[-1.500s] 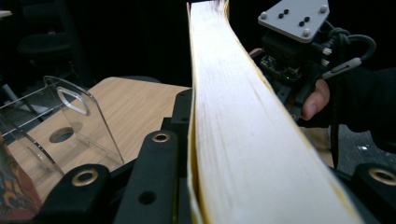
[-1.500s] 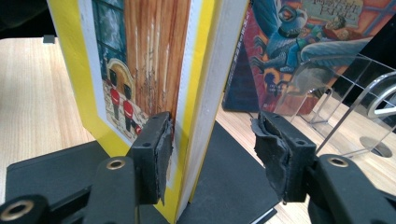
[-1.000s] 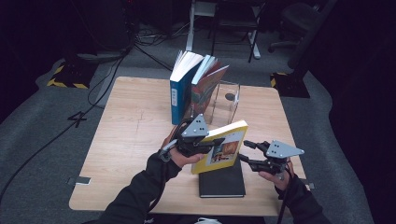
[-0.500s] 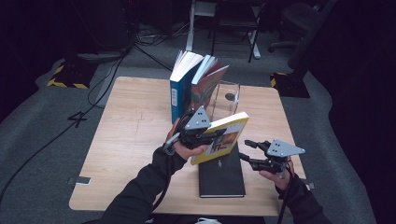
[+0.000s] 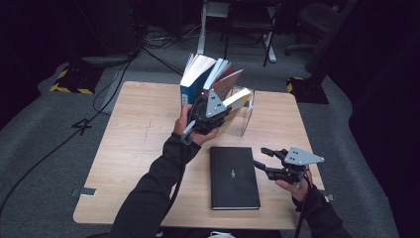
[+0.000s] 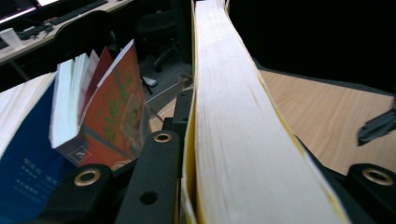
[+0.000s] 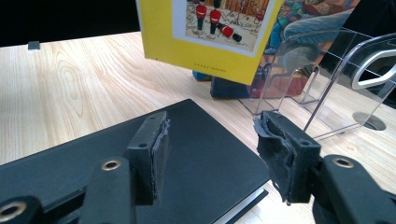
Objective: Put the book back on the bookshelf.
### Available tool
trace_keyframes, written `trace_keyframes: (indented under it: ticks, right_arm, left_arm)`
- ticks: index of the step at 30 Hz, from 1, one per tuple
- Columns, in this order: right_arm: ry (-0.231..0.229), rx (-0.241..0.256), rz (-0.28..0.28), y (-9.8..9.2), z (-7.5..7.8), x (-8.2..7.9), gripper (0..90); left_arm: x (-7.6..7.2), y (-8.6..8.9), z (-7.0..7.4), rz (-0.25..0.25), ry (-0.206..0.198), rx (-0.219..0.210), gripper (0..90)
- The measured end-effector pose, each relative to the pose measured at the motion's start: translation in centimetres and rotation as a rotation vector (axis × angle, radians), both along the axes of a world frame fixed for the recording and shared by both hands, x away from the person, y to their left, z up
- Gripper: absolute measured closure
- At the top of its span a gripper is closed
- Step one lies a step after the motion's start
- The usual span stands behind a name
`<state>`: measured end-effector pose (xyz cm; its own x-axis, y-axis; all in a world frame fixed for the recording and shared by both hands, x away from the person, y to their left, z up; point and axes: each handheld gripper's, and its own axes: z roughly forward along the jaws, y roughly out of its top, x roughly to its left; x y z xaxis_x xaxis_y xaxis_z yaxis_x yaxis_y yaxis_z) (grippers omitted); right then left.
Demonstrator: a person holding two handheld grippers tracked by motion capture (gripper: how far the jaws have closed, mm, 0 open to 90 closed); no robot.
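Your left hand-held gripper (image 5: 214,110) clamps one raised yellow book (image 6: 233,121) beside two standing books (image 5: 205,74); your right hand-held gripper (image 7: 210,140), jaws apart, hovers over one black book (image 5: 233,176).

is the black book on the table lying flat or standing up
Lying flat. The black book rests cover-up on the wooden table, closed, beside the right gripper.

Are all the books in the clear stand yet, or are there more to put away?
Not yet. The blue book and a red-orange one already stand upright at the clear book stand. The left gripper is shut on the yellow book, held in the air by the stand. The black book lies flat on the table, with the open right gripper beside it.
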<state>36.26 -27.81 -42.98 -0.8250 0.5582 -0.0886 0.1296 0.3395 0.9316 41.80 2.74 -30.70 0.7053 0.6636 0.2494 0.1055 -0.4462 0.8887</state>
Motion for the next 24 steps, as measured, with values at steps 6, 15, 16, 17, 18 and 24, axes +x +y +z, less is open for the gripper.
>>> trace_keyframes:
  ticks: [6, 15, 16, 17, 18, 24]
  right_arm:
    - [0.009, -0.005, -0.007, 0.1, -0.2, 0.1, 44.1]
    - [0.005, -0.02, 0.013, 0.6, -0.4, -0.2, 43.8]
    - [0.007, -0.019, 0.014, 0.6, -0.4, -0.2, 43.8]
    - [0.008, -0.023, 0.017, 0.7, -0.5, -0.2, 43.8]
    - [0.007, -0.027, 0.018, 0.8, -0.5, -0.2, 43.8]
    - [0.021, -0.031, 0.018, 0.9, -0.7, -0.2, 42.9]
  left_arm:
    - [1.3, 0.0, -0.4, 0.063, 0.013, -0.022, 75.0]
    - [3.7, -1.1, -1.5, 0.19, 0.033, -0.054, 75.0]
    - [4.0, -1.4, -1.6, 0.197, 0.042, -0.057, 75.0]
    - [4.2, -1.6, -1.7, 0.202, 0.045, -0.058, 75.0]
    - [4.5, -1.9, -1.8, 0.206, 0.045, -0.057, 75.0]
    - [6.7, -2.8, -2.4, 0.242, 0.071, -0.095, 75.0]
